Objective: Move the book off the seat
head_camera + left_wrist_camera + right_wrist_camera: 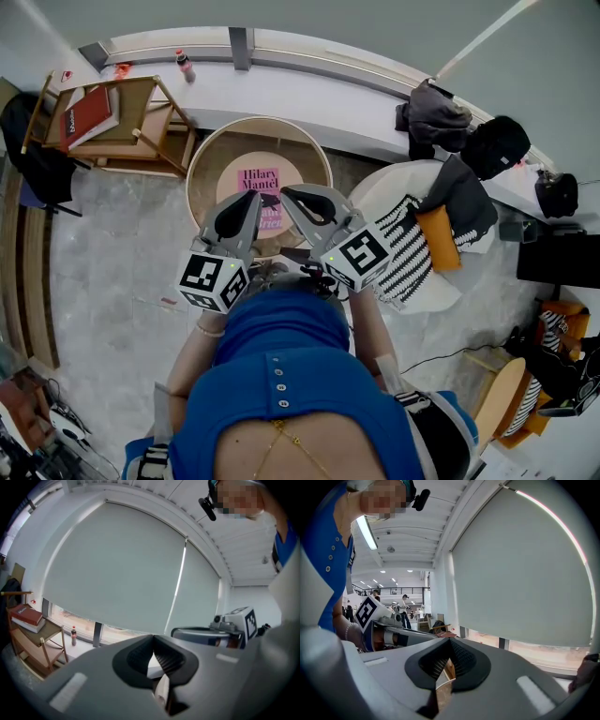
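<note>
1. I am standing in what is looking like an open office lounge.
2. A roller blind (pixel 117 569) is covering a tall window above a long white ledge (pixel 281 94).
3. People (pixel 405 604) are standing far off near a mezzanine railing (pixel 379 591), with a strip light (pixel 367 532) glowing overhead.
4. Coats (pixel 433 114) are lying on the ledge.

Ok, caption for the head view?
Both shut, the left gripper and right gripper hang side by side over the pink book on the round seat.
</note>
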Available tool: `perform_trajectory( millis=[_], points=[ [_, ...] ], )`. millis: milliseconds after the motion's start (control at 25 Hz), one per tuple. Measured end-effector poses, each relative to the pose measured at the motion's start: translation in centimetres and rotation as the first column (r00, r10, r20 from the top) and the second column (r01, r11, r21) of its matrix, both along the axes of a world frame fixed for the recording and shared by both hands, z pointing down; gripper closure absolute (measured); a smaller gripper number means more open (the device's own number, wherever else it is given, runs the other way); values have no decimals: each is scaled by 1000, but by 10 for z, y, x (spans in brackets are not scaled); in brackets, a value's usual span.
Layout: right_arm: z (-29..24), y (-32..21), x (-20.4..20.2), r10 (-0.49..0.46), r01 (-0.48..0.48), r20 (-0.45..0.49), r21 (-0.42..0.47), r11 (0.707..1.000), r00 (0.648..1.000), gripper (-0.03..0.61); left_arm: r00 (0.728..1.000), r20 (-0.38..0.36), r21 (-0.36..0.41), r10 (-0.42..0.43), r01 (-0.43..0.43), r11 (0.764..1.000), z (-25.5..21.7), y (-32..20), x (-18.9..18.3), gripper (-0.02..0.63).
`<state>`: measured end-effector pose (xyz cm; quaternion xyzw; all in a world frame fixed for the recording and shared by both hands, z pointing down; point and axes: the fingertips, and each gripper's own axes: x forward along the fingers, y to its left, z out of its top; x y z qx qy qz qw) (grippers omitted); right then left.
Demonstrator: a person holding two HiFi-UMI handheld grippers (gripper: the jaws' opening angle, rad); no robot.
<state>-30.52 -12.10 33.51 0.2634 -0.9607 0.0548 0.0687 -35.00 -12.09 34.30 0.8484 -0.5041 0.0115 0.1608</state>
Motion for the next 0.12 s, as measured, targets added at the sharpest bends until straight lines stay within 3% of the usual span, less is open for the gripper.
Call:
perform_trajectory(
  millis=[120],
  points=[
    [-1, 2, 0, -1, 1, -1, -1, 1000, 1000, 579, 1000, 3, -4, 1, -1, 1000, 0, 2, 0, 612]
  ],
)
